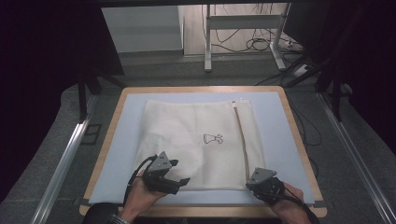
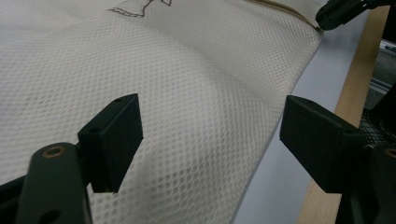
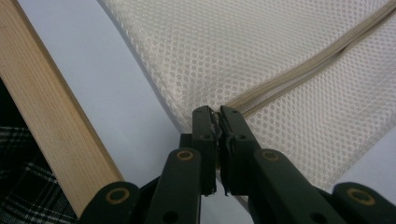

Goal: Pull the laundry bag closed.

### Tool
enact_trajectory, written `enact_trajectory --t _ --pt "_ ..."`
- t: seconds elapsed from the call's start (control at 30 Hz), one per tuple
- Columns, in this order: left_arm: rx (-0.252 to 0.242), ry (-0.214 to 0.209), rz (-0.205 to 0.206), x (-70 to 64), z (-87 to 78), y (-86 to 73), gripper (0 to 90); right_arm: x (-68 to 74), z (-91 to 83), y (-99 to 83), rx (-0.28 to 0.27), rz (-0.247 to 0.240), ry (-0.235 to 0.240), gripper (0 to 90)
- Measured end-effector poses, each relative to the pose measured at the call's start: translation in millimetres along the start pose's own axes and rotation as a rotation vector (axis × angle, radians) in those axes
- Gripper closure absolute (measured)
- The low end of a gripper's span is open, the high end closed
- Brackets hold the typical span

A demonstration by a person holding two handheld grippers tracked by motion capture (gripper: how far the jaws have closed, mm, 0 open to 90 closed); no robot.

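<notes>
A cream mesh laundry bag (image 1: 196, 140) lies flat on the mat, with a small dark drawing in its middle and a tan zipper (image 1: 241, 135) down its right side. My left gripper (image 1: 180, 171) hovers over the bag's near left part, jaws wide open with bare mesh between them (image 2: 212, 112). My right gripper (image 1: 251, 184) sits at the bag's near right corner. Its jaws (image 3: 216, 114) are shut on the zipper pull at the near end of the zipper (image 3: 303, 70). The right gripper (image 2: 336, 11) also shows far off in the left gripper view.
The bag rests on a pale blue mat (image 1: 126, 126) that covers a wooden table (image 1: 299, 135). Metal rails run along the floor on both sides. A desk frame (image 1: 243, 32) with cables stands beyond the table.
</notes>
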State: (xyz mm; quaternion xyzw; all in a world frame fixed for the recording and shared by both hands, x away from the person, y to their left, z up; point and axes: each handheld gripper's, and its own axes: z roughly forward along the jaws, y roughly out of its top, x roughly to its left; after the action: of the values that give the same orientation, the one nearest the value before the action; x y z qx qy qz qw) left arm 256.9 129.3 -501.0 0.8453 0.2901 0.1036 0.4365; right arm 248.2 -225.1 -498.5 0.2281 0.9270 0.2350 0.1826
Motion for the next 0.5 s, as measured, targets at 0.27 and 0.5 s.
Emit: enact_trajectory --t 0.27,0.5 --pt "0.0 -0.045 0.02 -4.0 12.5 8.3 32.5 -2.8 0.2 -0.3 0.0 0.014 0.017 84.9" --pt "-0.009 -0.077 0.034 -8.2 25.1 17.1 39.7 -4.8 0.0 -1.4 -0.008 0.028 0.033 85.0"
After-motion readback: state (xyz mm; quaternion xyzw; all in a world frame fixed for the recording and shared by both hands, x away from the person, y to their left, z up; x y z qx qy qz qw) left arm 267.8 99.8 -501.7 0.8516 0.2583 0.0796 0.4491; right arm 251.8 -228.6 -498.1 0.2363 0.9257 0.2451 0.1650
